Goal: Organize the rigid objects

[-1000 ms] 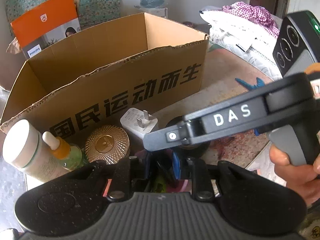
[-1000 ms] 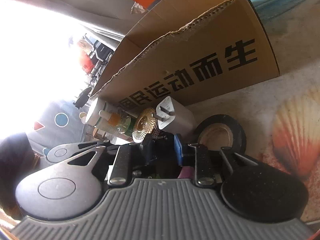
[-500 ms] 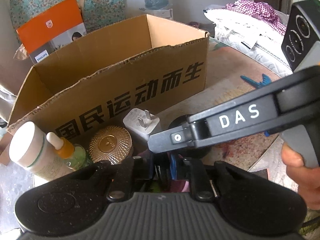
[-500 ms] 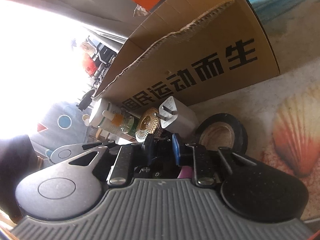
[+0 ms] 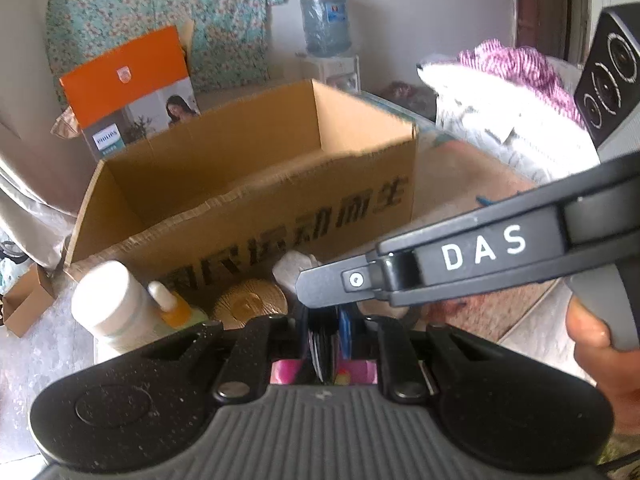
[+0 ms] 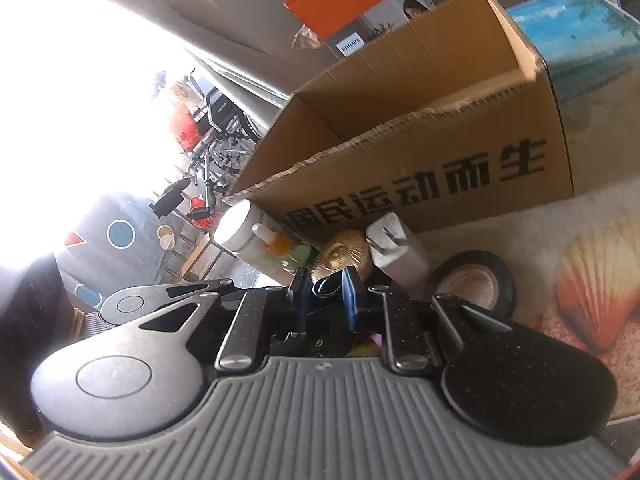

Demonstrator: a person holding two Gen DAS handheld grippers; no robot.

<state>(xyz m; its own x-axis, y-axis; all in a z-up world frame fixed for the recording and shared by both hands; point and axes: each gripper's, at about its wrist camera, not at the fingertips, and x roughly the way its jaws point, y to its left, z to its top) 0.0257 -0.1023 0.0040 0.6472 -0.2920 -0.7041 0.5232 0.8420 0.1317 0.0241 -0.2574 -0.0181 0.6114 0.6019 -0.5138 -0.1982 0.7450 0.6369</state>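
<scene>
Shell-print table (image 6: 584,280), cardboard box (image 5: 248,184), floral curtain (image 5: 160,20); both claws closed, contents unclear

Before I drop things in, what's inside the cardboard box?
The cardboard box is open, and only bare inner walls show. Its front wall hides the floor, so whether anything lies at the bottom can't be seen.

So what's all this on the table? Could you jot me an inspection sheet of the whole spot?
Surface: table with a seashell-print cover.
Job's things: open cardboard box; in front of it a white bottle, dropper bottle, gold lid, white charger, black tape roll.
Clutter: orange carton behind the box.
Claws: left claw and right claw both shut, each on a dark thing I cannot identify.
Cables: nothing seen.
Surroundings: water jug, heaped laundry.
</scene>
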